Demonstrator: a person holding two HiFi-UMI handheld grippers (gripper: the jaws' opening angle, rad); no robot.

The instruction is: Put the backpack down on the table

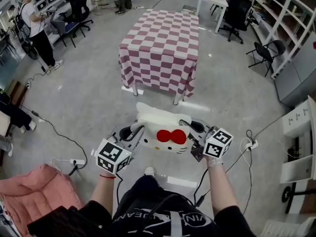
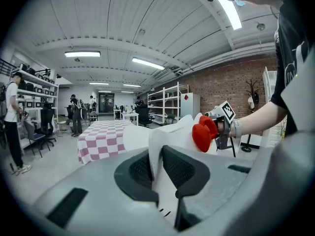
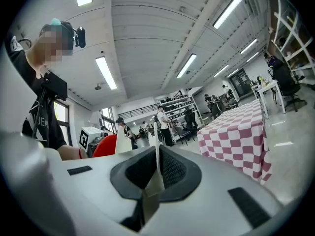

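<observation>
The left hand-held gripper (image 1: 134, 132) is closed on the backpack (image 1: 165, 130). In the left gripper view its two dark, ribbed pads are pressed onto a fold of soft white fabric that stands up between them (image 2: 160, 176). The right hand-held gripper (image 1: 195, 132) pinches the opposite side. In the right gripper view its pads clamp a thin white edge of the same fabric (image 3: 156, 173). Each gripper has a smooth grey body and carries a white cube printed with black square markers, the left cube (image 1: 113, 156) and the right cube (image 1: 218, 143).

The backpack hangs in the air between the two grippers, close in front of the person and above the floor (image 1: 89, 98). It is rounded and plush-looking, white, shaped like a cartoon cat's face, with a glossy red bow (image 1: 171, 137) on its near side.

The table (image 1: 163, 43) stands farther away, straight ahead and well apart from the backpack. A pink-and-white chequered cloth covers it and hangs down its sides. The floor is smooth grey concrete with a dull shine. Near left lies a pink padded cushion (image 1: 39, 191), and a white power strip (image 1: 77, 161) with a black cable lies just beyond it. Far left a person (image 1: 37, 28) stands by black office chairs. White open shelving (image 1: 281, 28) lines the right side.
</observation>
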